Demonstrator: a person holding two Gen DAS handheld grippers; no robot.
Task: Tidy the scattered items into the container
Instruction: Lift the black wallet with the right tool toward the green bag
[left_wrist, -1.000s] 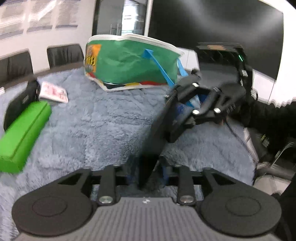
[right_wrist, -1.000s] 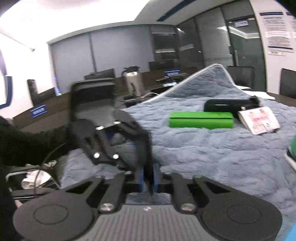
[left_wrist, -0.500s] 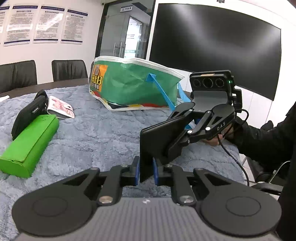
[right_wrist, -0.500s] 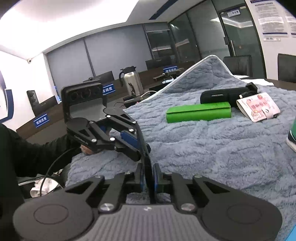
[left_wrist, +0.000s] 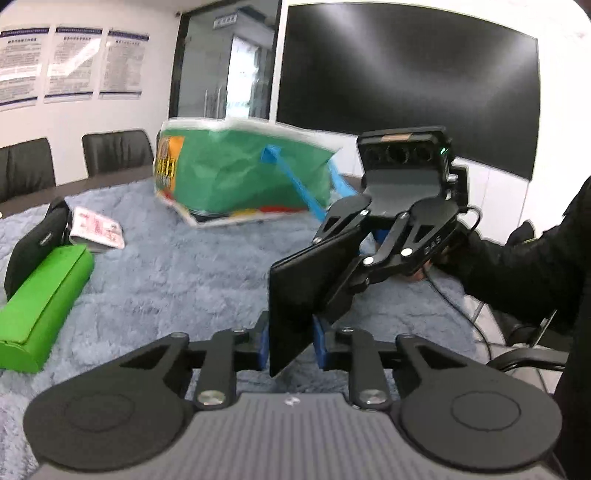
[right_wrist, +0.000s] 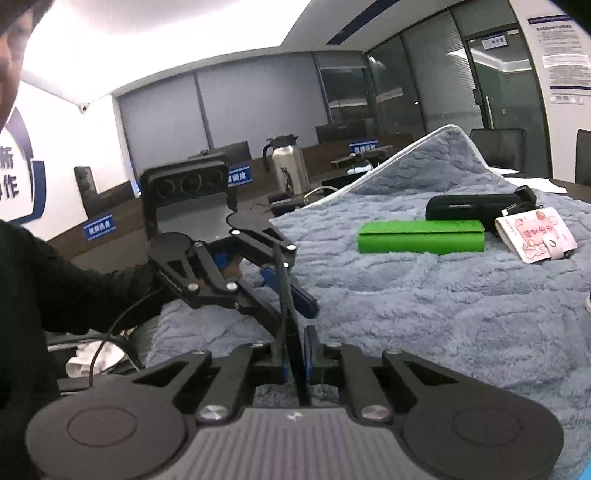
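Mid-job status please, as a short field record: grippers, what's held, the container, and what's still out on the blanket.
left gripper: jaws opening, flat black panel between the pads
right gripper: jaws opening, on the same panel's other end
panel: held above the blue blanket, not in the bag
container: green bag, at the blanket's far side
still out: green case, black case, pink wallet, grouped together on the blanket

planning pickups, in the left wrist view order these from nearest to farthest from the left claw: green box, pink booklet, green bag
1. Bright green rectangular box, left side, nearest.
2. Pink printed booklet, beyond the box, left.
3. Green fabric bag with blue straps, centre back, farthest.
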